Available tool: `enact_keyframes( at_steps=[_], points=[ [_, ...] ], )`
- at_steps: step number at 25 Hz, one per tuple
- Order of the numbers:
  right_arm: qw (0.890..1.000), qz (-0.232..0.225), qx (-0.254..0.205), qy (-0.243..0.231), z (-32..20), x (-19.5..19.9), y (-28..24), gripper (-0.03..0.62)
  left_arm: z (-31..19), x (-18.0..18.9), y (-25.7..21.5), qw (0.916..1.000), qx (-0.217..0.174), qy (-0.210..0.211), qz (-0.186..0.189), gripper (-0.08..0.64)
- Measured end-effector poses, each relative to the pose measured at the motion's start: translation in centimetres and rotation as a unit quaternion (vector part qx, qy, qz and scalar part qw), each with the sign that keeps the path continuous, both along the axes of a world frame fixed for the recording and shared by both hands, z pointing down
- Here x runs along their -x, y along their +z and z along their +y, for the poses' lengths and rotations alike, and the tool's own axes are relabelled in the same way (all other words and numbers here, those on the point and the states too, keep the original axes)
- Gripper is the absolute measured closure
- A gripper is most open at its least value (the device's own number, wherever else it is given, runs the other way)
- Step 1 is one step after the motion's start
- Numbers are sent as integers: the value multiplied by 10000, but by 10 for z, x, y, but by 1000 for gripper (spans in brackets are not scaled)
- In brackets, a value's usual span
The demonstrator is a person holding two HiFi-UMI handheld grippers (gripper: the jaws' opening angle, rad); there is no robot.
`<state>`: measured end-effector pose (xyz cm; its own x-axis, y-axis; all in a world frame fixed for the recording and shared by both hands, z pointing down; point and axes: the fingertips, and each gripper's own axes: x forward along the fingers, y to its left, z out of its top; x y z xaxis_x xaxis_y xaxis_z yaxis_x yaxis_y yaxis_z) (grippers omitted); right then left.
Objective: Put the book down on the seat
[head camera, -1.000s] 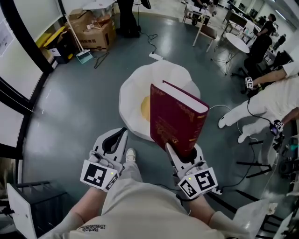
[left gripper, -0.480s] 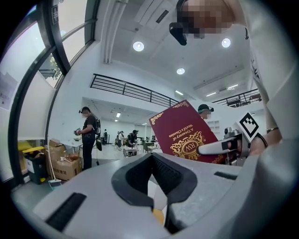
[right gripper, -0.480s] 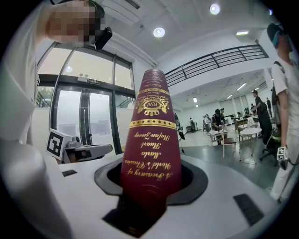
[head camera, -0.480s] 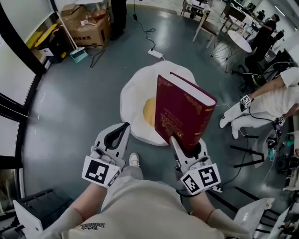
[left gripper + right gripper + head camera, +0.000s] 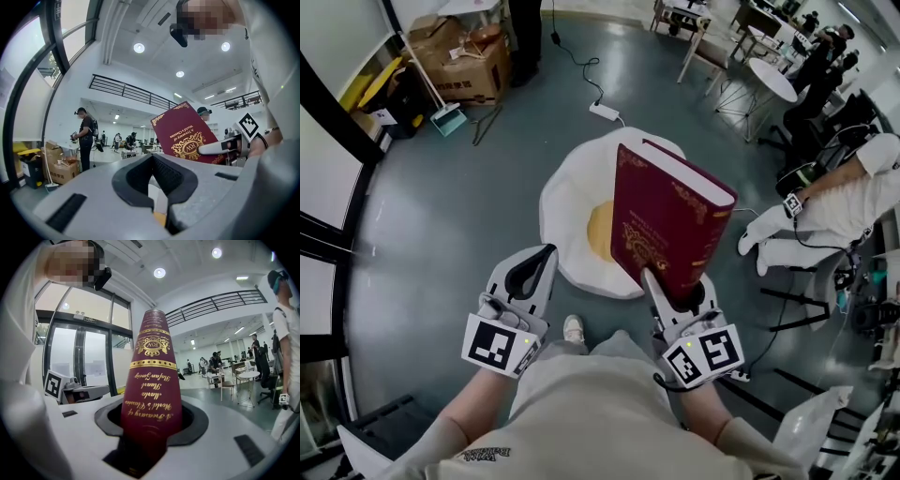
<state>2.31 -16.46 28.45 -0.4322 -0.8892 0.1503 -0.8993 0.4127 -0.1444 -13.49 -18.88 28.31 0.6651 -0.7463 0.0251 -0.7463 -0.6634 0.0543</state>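
Cardboard boxes (image 5: 464, 56) stand well apart from a round white table (image 5: 772, 80).

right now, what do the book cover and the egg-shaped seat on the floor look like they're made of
Book: stiff board cover, dark red, maybe cloth or leatherette; it stands flat with gold-stamped lettering. Seat: probably padded fabric, matte white with a yellow centre; its rounded lobed edge suggests stuffing.

Bright, even light comes from round recessed ceiling lamps (image 5: 138, 47) and tall glazed windows (image 5: 93, 310); the glossy grey floor (image 5: 459, 206) carries a soft sheen. Both gripper views bend at dark round edges. The maroon hardcover book (image 5: 151, 394) looks sharp, the grey left tool (image 5: 152, 161) blurry.
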Motion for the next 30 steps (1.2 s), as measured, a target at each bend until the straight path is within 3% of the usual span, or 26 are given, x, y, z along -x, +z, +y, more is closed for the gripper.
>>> enact_keyframes(
  at_steps=[17,25,30],
  points=[
    [9990,24,344,-275,-19,-25,22,387,-12,-20,12,9994,142,-298,-63,555],
    [9948,418,920,-115,-59,-49,95,387,-46,-30,64,9976,378,-515,-249,555],
    [9879,803,1300,-275,-109,-52,164,387,-85,-34,127,9966,473,-538,-416,557]
  ],
)
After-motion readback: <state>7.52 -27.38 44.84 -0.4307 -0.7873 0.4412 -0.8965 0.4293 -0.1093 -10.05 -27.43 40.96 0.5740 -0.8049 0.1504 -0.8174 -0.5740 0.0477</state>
